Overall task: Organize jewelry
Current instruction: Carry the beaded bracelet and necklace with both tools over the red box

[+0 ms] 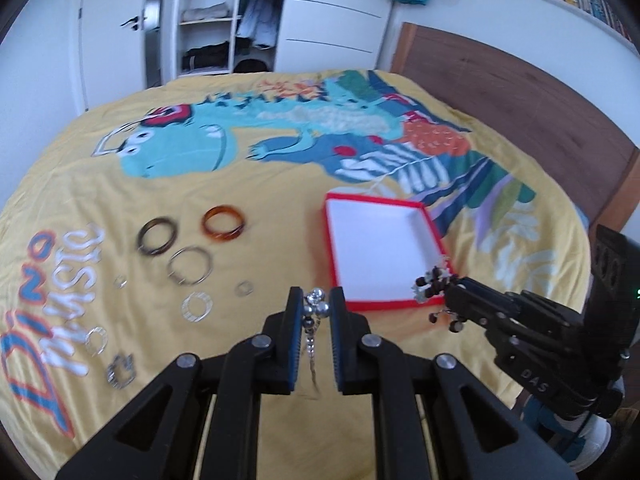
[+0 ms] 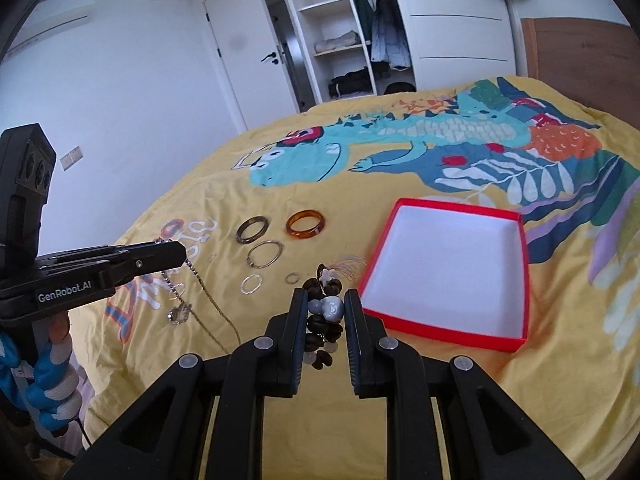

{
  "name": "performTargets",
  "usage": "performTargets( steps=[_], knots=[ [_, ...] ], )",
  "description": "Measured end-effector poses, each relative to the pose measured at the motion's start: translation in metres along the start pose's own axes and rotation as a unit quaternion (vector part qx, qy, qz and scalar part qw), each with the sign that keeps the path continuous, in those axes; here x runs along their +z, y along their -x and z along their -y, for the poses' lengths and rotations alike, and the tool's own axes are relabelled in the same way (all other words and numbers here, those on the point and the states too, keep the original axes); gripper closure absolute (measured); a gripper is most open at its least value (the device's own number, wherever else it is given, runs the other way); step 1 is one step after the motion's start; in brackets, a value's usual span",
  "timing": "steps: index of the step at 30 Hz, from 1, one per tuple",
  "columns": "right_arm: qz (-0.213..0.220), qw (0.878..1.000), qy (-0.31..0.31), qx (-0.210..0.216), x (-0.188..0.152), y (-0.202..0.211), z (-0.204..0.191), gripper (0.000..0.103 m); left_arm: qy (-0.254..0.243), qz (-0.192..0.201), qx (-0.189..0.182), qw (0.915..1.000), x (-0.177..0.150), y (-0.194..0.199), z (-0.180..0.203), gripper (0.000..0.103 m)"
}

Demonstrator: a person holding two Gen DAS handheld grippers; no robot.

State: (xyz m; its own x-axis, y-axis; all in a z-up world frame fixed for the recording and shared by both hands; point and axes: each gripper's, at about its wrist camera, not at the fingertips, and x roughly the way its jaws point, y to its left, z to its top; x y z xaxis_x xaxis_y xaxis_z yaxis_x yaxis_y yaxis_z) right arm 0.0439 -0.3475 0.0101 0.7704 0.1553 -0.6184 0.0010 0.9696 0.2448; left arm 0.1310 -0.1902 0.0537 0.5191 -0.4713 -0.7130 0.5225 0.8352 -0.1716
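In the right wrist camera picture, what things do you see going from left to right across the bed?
Left gripper with a dangling silver necklace → dark bangle → amber bangle → right gripper pinching a dark bead bracelet → empty red box.

A home bedroom: a bed (image 1: 280, 200) with a dinosaur-print cover, an open wardrobe (image 2: 352, 32) of clothes, a wooden headboard (image 1: 500, 92).
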Motion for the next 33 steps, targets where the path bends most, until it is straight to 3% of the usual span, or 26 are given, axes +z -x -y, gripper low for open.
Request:
performTargets(
  steps=[6,15,24,33],
  knots=[
    [0.010,0.999,-0.022,-0.045,0.022,-0.008,0.056,0.085,-0.013,-0.002,-0.043,0.9990,0.043,-0.051,0.041,0.091],
    [-0.007,0.995,-0.063,-0.083,0.026,-0.058,0.124,0.085,-0.021,-0.020,-0.059,0.9978,0.083,-0.142,0.067,0.091],
    [-0.039,0.992,-0.079,-0.088,0.016,-0.109,0.152,0.085,-0.028,-0.040,-0.046,0.9978,0.090,-0.205,0.063,0.091],
    [-0.043,0.991,-0.083,-0.100,0.033,-0.138,0.173,0.085,-0.033,-0.027,-0.043,0.9982,0.115,-0.229,0.063,0.091]
  ],
)
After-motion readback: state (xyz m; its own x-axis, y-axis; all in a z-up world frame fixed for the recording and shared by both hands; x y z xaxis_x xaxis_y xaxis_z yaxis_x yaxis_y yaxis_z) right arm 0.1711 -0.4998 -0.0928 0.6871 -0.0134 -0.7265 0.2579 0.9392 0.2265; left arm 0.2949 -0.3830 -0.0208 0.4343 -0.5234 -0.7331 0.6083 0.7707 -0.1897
